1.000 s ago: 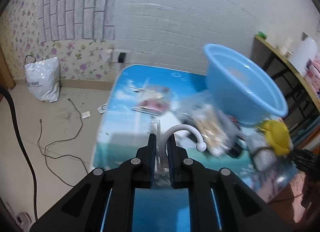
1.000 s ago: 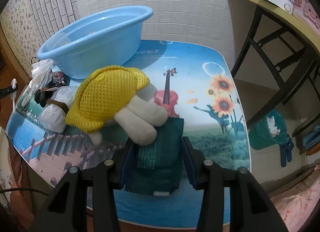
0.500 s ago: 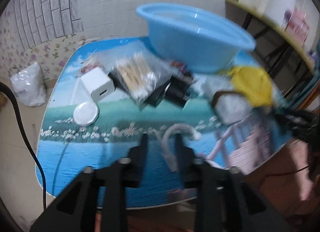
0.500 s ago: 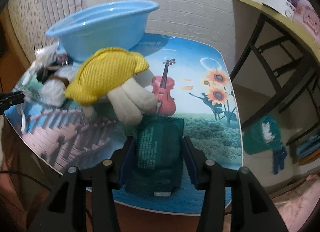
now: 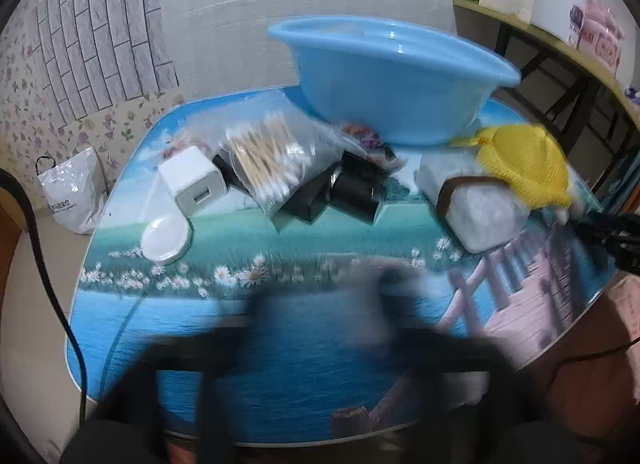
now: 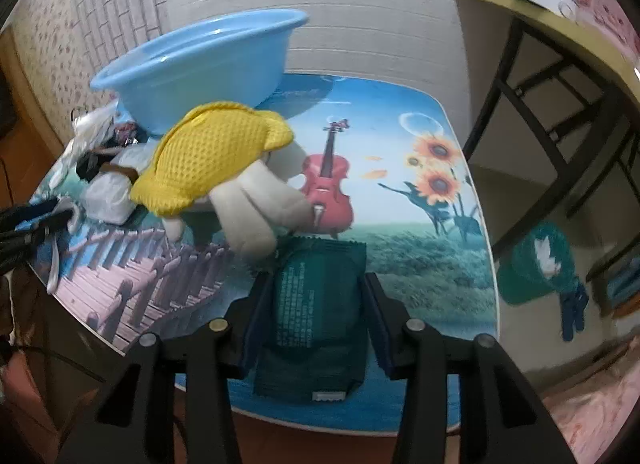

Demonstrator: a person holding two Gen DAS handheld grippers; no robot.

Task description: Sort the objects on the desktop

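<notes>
A low table with a printed scene of violin, sunflowers and boardwalk stands against a white brick-pattern wall, a dark-framed desk beside it. The right gripper holds its fingers spread on either side of a dark green packet lying flat at the table's near edge, long axis running from that edge toward the far wall. A yellow mesh plush toy just beyond overlaps the packet's far corner. Only the left wrist view shows the cotton swab bag, white charger and round white lid near the blue basin. The left gripper is smeared with blur; I cannot tell its grip.
</notes>
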